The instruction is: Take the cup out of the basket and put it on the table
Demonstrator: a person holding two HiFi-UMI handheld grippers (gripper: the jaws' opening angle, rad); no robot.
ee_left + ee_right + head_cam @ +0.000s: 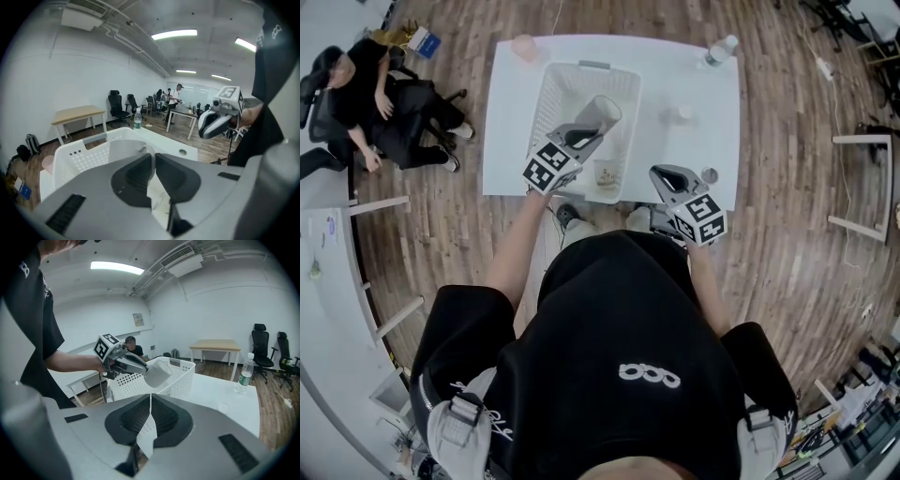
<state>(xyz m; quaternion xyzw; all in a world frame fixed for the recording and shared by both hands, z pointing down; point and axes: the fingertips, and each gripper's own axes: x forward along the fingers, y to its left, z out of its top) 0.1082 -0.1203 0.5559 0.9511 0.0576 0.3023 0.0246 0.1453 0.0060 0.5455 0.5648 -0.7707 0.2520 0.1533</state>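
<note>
the left gripper (pixel 584 136) was clamped on the rim of the grey cup (pixel 602 112), holding it tilted above the white basket (pixel 546 89). the right gripper (pixel 659 174) was closed and empty, over the table (pixel 712 112) just beside the basket.

Seen from the head view, the left hand-held gripper (pixel 581 139) covers the near end of the cup (pixel 604 111). A pale item (pixel 680 114) and a round item (pixel 709 174) on the tabletop (pixel 516 141) are too small to tell, as is the patterned thing (pixel 605 173) low in the basket (pixel 546 103). The label of the bottle (pixel 720 51) is too small to read. In the left gripper view that gripper's gray body hides the cup's lower part and the basket's near wall.
</note>
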